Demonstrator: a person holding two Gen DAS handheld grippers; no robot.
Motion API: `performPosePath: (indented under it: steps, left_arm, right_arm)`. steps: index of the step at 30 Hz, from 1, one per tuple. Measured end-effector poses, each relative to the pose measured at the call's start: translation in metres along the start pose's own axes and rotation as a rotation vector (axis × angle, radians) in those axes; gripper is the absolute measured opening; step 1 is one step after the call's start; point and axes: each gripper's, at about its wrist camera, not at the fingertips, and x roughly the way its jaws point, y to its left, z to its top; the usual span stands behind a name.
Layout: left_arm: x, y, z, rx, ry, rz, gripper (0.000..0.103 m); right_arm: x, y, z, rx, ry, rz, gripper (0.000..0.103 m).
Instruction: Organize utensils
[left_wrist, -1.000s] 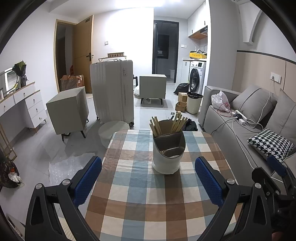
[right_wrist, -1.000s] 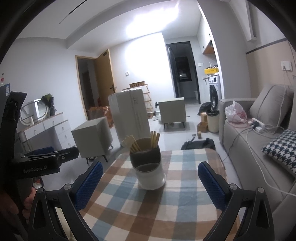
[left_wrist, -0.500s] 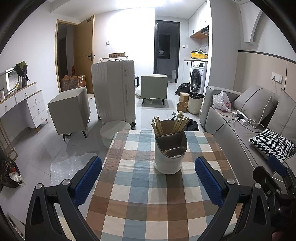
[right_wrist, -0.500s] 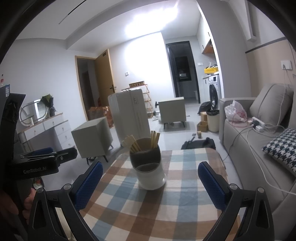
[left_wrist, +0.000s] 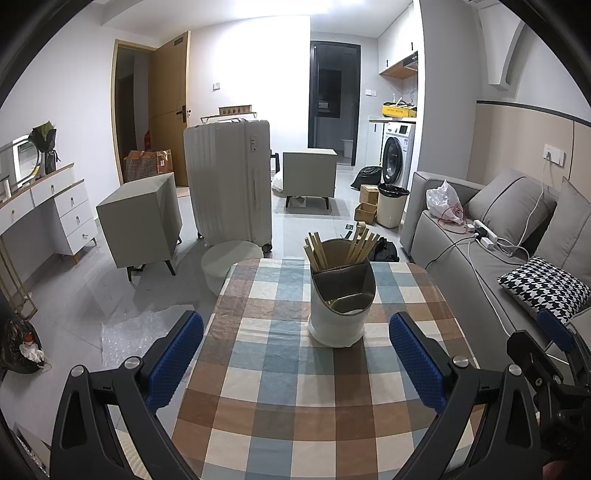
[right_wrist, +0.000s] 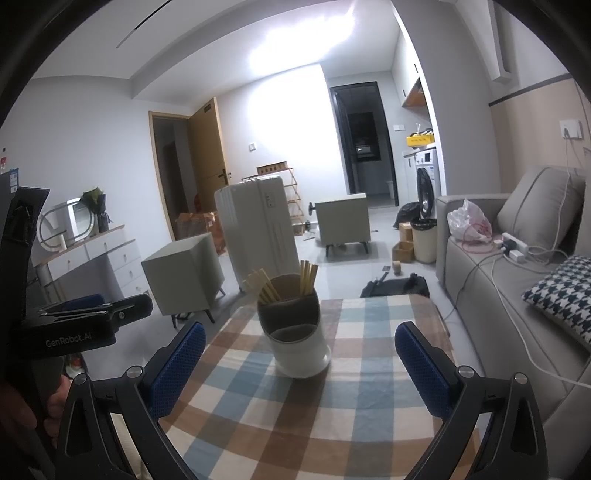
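Hovering wide-fingered and empty, the left gripper (left_wrist: 295, 363) and right gripper (right_wrist: 300, 367) face the holder (left_wrist: 340, 304) — chopsticks (left_wrist: 360, 240) already inside, so probably finished.

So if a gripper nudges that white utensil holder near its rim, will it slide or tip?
The utensil holder is tall on a narrow base, so it probably tips. The checkered tablecloth likely grips it. The chopsticks lean loose and may rattle.
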Motion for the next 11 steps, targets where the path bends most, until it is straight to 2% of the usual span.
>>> performPosePath:
  steps: [11]
  left_arm:
    - [0.0011, 0.0012, 0.0001, 0.001, -0.016, 0.008, 0.098]
  right_arm:
    - [0.0009, 0.0002, -0.0002, 0.002, 0.002, -0.001, 0.103]
